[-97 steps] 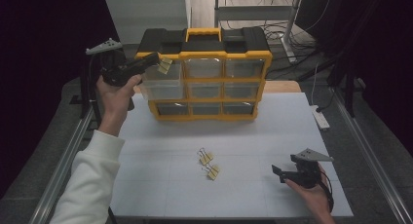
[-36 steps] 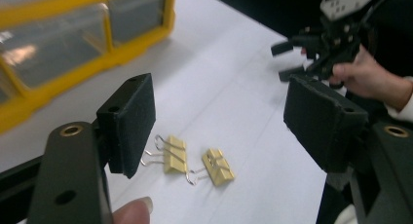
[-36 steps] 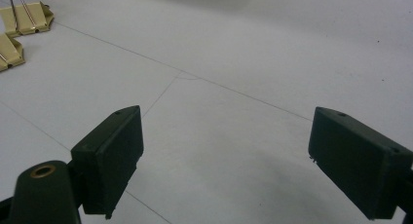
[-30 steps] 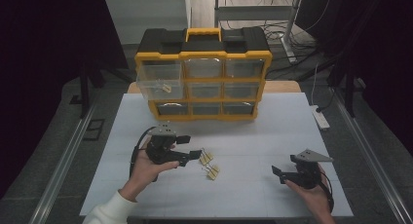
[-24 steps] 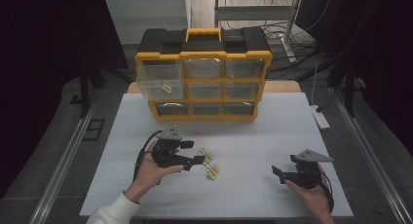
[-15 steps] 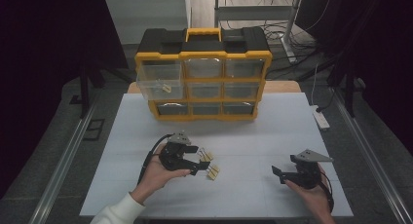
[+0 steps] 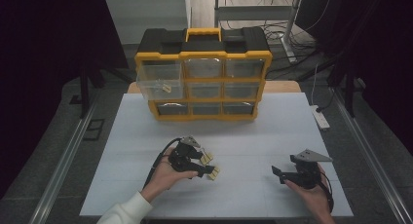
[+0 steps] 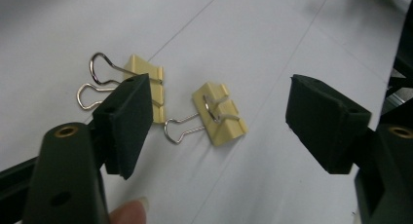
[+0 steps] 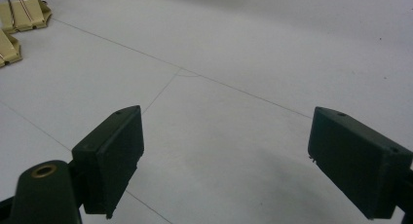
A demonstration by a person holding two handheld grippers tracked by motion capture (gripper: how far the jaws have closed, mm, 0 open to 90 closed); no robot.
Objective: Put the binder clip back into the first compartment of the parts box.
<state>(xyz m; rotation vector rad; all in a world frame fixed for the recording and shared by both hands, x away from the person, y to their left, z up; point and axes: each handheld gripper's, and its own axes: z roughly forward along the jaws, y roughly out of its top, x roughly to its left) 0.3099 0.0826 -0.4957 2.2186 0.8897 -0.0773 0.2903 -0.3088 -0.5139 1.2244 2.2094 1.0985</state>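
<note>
The left gripper (image 8: 219, 131) has its jaws spread wide over two yellow binder clips on the white table (image 7: 253, 131). One binder clip (image 8: 219, 114) lies between the jaws, touched by neither; the second binder clip (image 8: 148, 87) sits just beyond the left-hand jaw, partly hidden behind it. The right gripper (image 9: 224, 160) rests well apart with its jaws also spread above bare table. Beyond both stands a yellow drawer organizer (image 7: 203, 83), whose upper left drawer (image 7: 159, 80) seems pulled out, with something small and pale inside.
</note>
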